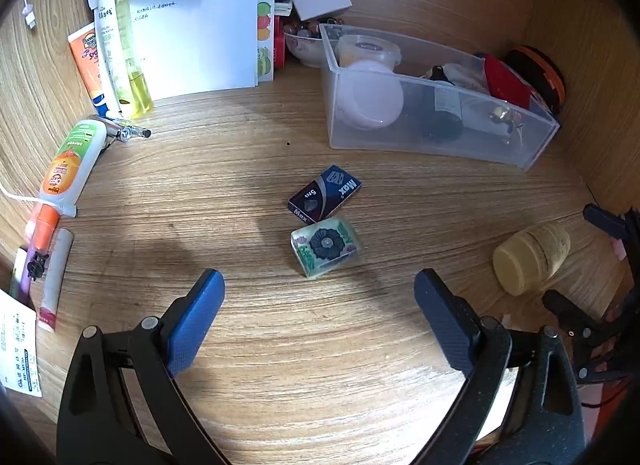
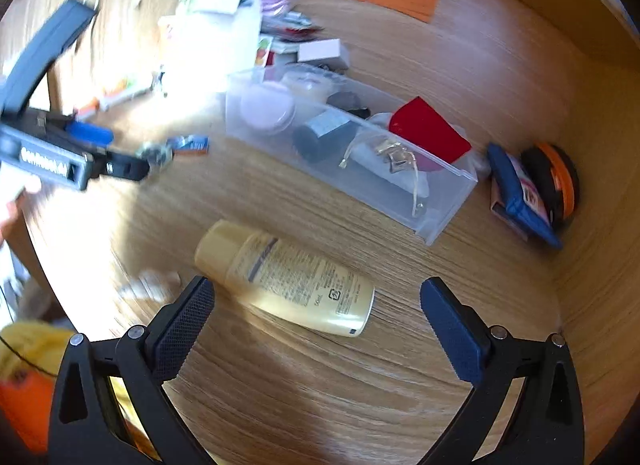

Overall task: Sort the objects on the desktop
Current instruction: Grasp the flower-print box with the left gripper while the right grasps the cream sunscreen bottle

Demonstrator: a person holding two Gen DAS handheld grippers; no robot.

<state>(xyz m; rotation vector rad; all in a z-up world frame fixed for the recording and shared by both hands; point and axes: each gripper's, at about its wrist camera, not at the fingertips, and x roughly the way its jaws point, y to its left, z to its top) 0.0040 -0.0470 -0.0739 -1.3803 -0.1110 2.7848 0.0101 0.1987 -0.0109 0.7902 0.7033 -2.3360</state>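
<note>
Left gripper (image 1: 319, 291): jaws spread wide, nothing between the blue pads (image 1: 196, 321), hovering low over the desk and angled down toward the far side. Right gripper (image 2: 316, 299): jaws also wide apart, empty, pads (image 2: 454, 335) just above the desk surface, pointing far-right. In the right wrist view the left gripper shows at the left edge, blurred, reaching in from the left. A bit of a hand (image 2: 16, 195) shows behind it; grip not readable.

Cream bottle (image 2: 286, 279) lying beside clear bin (image 2: 436, 185)
</note>
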